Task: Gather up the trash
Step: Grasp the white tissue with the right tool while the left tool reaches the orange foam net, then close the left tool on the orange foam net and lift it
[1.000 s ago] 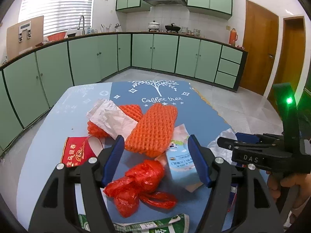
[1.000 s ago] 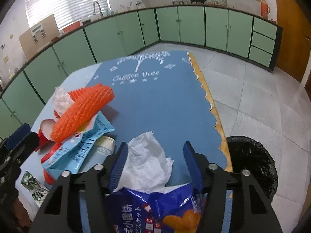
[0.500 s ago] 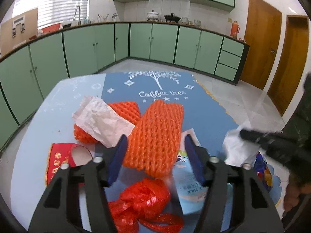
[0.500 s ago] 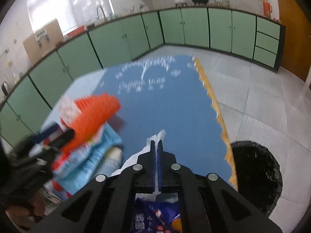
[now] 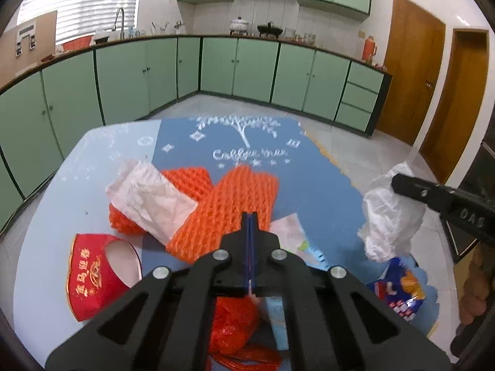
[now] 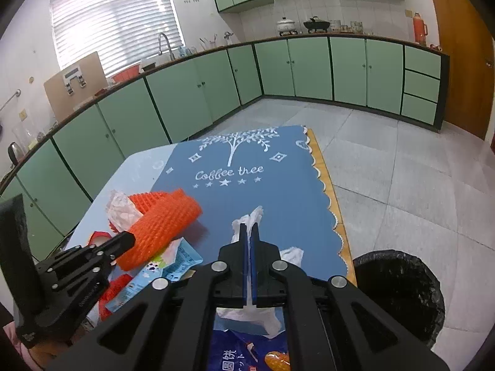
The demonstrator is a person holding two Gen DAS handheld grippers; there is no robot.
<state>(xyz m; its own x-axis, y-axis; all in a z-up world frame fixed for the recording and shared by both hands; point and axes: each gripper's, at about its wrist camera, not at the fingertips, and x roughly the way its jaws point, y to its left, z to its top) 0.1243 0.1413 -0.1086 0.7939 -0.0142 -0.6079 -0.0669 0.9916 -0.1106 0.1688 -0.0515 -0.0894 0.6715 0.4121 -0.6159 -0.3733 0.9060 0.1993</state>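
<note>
My right gripper (image 6: 249, 232) is shut on a crumpled white tissue (image 6: 250, 216) and holds it above the blue tablecloth (image 6: 278, 191); the tissue also shows in the left wrist view (image 5: 389, 213). My left gripper (image 5: 249, 225) is shut, with a red plastic bag (image 5: 232, 321) hanging under its jaws, above an orange foam net (image 5: 235, 204). A black-lined trash bin (image 6: 399, 287) stands on the floor right of the table. A blue snack bag (image 6: 247, 352) lies under the right gripper.
On the table lie a second orange net (image 5: 185, 176), a white wrapper (image 5: 148, 194), a red paper cup sleeve (image 5: 92, 275) and a light blue packet (image 6: 167, 266). Green cabinets line the walls. Tiled floor lies to the right.
Both grippers have shut: the right closed on the white tissue and lifted it, the left closed over the red bag and rose above the orange net.
</note>
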